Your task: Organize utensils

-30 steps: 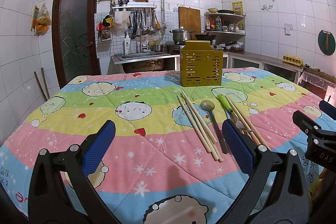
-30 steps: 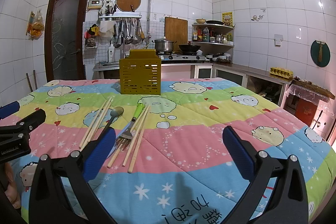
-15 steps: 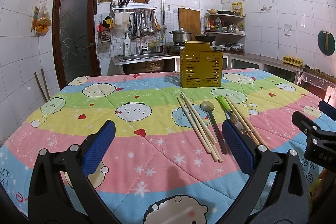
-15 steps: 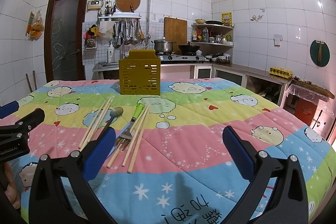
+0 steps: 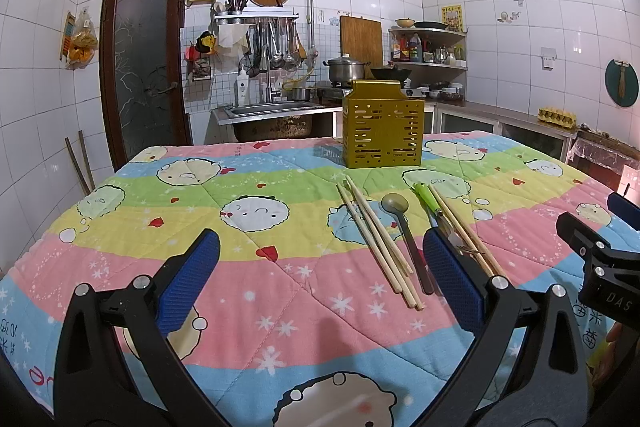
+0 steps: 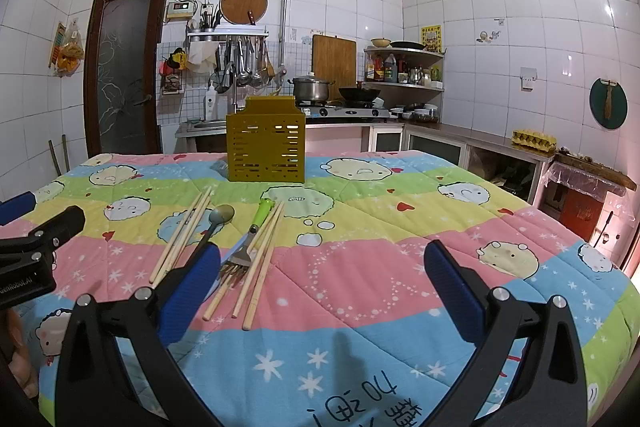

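A yellow slotted utensil holder [image 5: 383, 125] [image 6: 266, 143] stands upright at the far side of the table. In front of it lie one bundle of wooden chopsticks [image 5: 378, 241] [image 6: 182, 233], a dark spoon [image 5: 404, 227] [image 6: 216, 223], a green-handled fork [image 5: 430, 205] [image 6: 250, 235] and a second bundle of chopsticks [image 5: 460, 227] [image 6: 256, 267]. My left gripper [image 5: 320, 279] is open and empty, near the table's front, left of the utensils. My right gripper [image 6: 322, 287] is open and empty, to their right.
A colourful cartoon-print quilt [image 5: 200, 211] [image 6: 400, 227] covers the table. Behind it are a sink counter [image 5: 272, 111], a stove with pots [image 6: 340, 99] and a brown door [image 5: 142, 67]. The other gripper shows at each view's edge [image 5: 600, 267] [image 6: 32, 247].
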A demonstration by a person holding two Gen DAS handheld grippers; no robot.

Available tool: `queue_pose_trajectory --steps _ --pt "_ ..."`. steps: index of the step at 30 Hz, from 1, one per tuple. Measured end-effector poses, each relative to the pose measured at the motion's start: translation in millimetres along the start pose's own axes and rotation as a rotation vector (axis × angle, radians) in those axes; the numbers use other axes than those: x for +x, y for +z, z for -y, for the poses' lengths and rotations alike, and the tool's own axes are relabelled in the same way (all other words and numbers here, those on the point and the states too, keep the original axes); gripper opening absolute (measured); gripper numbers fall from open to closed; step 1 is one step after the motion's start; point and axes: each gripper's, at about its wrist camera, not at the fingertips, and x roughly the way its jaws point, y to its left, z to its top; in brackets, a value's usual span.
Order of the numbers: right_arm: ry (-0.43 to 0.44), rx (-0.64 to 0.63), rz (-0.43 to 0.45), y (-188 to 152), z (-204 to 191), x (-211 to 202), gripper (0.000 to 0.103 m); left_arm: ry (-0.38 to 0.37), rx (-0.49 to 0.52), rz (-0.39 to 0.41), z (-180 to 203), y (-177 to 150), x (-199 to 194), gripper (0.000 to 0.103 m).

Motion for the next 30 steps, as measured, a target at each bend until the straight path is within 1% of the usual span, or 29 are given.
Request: queue_pose_trajectory --steps 16,24,28,30 --pt "-0.004 -0.009 0.004 -0.1 -1.1 -0.6 0.099 0.001 0.002 0.001 0.1 0.6 -0.3 0.098" --pt "-0.009 -0.023 0.010 0.7 -3.7 -1.6 0.099 0.012 -0.011 0.000 -3.3 1.4 -1.0 0.098" --pt "0.004 -0.020 -0.004 1.9 -2.8 0.7 0.099 0.031 -0.011 -0.002 -4.4 2.9 -1.9 0.098" --pt "0.004 -0.010 -0.006 2.2 -1.9 0.5 0.099 0.028 -0.005 -0.007 -3.6 4.6 -1.9 0.098"
